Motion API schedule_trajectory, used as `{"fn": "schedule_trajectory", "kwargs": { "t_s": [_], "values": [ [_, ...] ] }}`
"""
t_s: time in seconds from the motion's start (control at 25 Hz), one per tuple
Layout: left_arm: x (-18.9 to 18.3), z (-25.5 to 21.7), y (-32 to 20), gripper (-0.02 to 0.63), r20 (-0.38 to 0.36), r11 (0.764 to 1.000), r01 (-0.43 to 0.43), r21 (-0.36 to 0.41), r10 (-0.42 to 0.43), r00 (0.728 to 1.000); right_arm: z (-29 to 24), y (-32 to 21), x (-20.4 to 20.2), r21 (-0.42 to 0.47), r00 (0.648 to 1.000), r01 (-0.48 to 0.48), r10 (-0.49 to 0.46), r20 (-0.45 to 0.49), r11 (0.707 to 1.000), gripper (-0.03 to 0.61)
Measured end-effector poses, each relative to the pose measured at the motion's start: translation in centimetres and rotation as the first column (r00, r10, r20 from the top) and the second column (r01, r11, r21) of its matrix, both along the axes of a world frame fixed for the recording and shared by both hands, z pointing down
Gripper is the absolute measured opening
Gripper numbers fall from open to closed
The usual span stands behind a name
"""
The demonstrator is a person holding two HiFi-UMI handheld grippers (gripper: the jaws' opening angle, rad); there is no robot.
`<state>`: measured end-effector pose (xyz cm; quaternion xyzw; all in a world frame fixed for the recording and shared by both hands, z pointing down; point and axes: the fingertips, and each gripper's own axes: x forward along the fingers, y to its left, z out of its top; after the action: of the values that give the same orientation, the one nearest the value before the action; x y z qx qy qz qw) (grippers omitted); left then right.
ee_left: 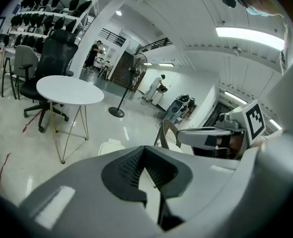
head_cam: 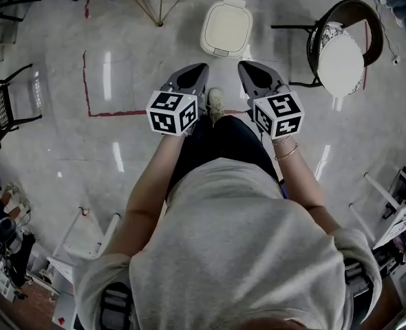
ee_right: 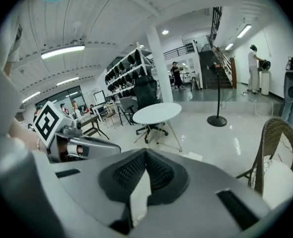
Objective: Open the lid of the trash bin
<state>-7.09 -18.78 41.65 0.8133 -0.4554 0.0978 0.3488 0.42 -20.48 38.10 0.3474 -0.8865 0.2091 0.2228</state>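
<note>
**Bin shut and out of reach; both grippers closed and empty**

1. Floor point(head_cam: 120, 115): glossy, hard. A light bin is likely to slide or tip on it if the lid is pulled rather than lifted.
2. Chair point(head_cam: 340, 53): stands near the bin's right side. A wide sweep by the right gripper could catch its frame.
3. Bin point(head_cam: 226, 29): on the floor ahead of the person, apart from both grippers. Lid point(head_cam: 223, 20) lies flat and closed.
4. Left gripper point(head_cam: 200, 67): held in the air short of the bin, jaws together, nothing between them.
5. Right gripper point(head_cam: 244, 64): likewise, jaws together and empty. Arriving closed, neither can take the lid edge, and a push would only shove the bin.
</note>
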Motion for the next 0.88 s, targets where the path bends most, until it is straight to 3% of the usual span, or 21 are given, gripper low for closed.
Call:
{"fn": "schedule_trajectory", "kwargs": {
  "t_s": [0.4,0.64,0.88],
  "values": [
    [-0.5,5.4,-1.9,0.008,-0.056,0.998,-0.038,-0.044,0.036,0.998,7.2,-2.7,-0.2,-0.047,0.997,-0.034,0.031,-0.066,0.998,0.006],
    [-1.3,10.3,-2.0,0.008,-0.053,0.995,0.009,-0.102,-0.014,0.998,12.0,-3.1,-1.5,-0.072,0.995,-0.024,0.017,-0.098,0.997,0.006],
    [-0.1,16.2,-2.2,0.008,-0.045,0.989,-0.031,-0.141,0.025,0.999,17.8,-4.1,-1.5,-0.111,0.994,-0.054,0.043,-0.1,0.992,0.006]
  ]
}}
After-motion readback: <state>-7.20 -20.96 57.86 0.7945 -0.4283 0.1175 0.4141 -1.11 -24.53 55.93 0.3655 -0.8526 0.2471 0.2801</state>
